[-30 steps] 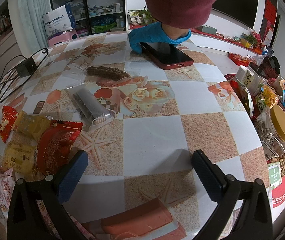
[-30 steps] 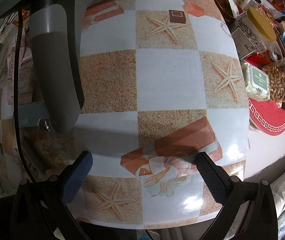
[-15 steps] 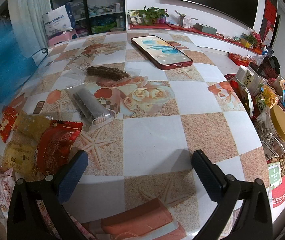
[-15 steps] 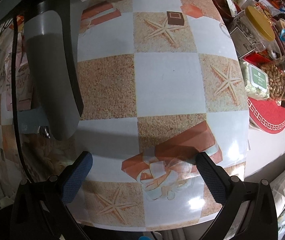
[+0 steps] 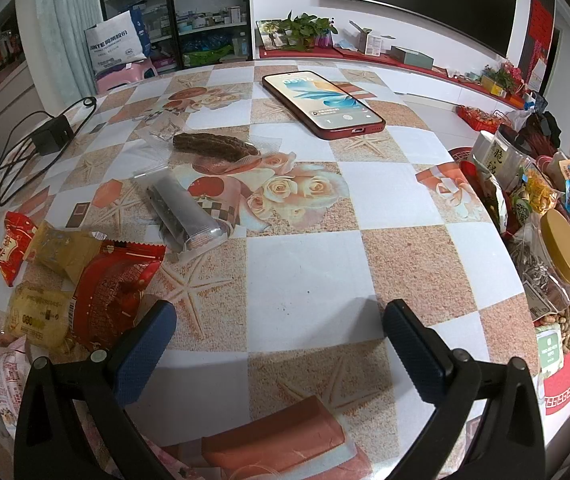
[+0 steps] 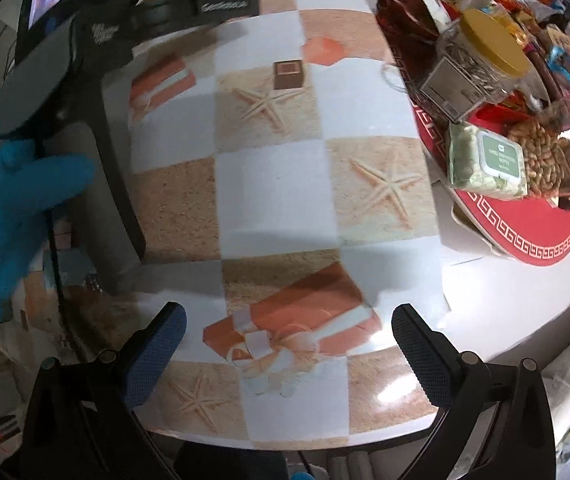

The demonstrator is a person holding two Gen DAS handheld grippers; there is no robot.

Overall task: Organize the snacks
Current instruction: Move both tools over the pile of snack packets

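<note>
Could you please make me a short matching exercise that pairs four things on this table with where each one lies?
Things:
1. red-cased smartphone with lit screen
2. black charger block with cable
3. shiny red snack packet
4. clear jar with a yellow lid

Places:
A. far left, near the table edge
B. near left, just ahead of the left gripper's left finger
C. right edge, among the crowded snacks
D. far side of the table, flat, screen up

Pairs: 1-D, 2-A, 3-B, 4-C
</note>
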